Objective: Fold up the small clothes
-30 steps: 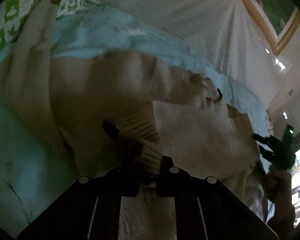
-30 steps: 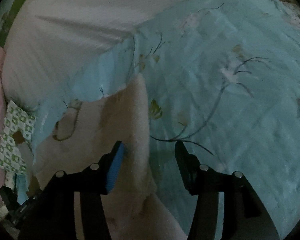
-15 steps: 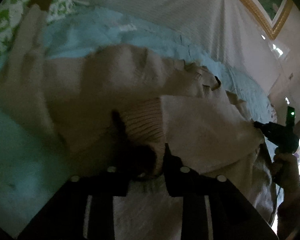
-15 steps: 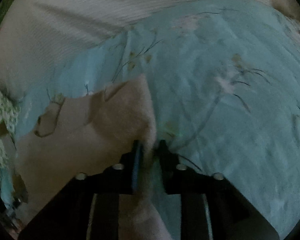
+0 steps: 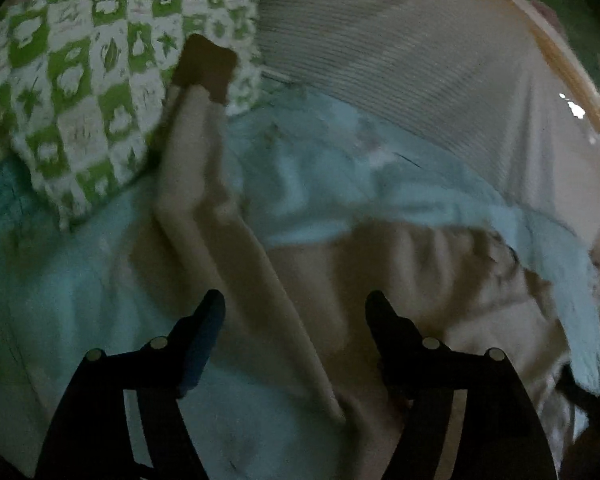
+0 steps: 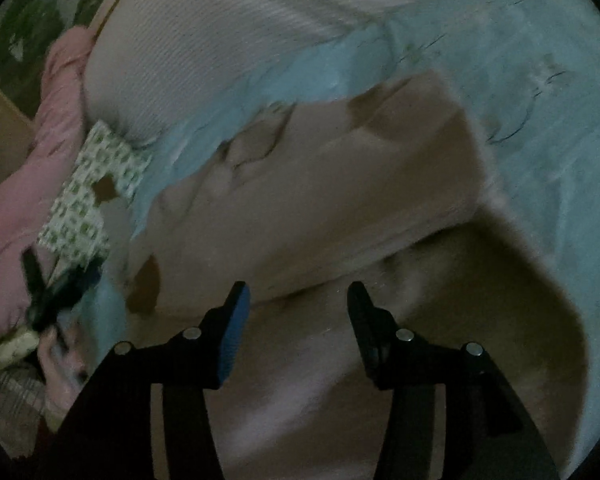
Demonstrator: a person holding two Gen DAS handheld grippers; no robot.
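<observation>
A beige knit sweater [image 5: 380, 280] lies on a light blue bedspread [image 5: 80, 300]. One sleeve [image 5: 196, 152] stretches up to its brown cuff [image 5: 206, 66] on a pillow. My left gripper [image 5: 294, 308] is open and empty, just above the sleeve's base. In the right wrist view the sweater [image 6: 320, 184] has its near part folded over the body. My right gripper [image 6: 298, 300] is open and empty over that fold. The left gripper [image 6: 56, 292] also shows at the left edge of that view.
A green and white patterned pillow [image 5: 80, 80] lies at the head of the bed. A striped white sheet [image 5: 400, 48] covers the far side. A pink cloth [image 6: 48, 136] lies beyond the pillow [image 6: 88, 200]. A picture frame [image 5: 572, 60] hangs on the wall.
Both grippers were shut on the sweater half a second ago, the left on the ribbed hem, the right on the side edge. Both are now open, the cloth released and folded over.
</observation>
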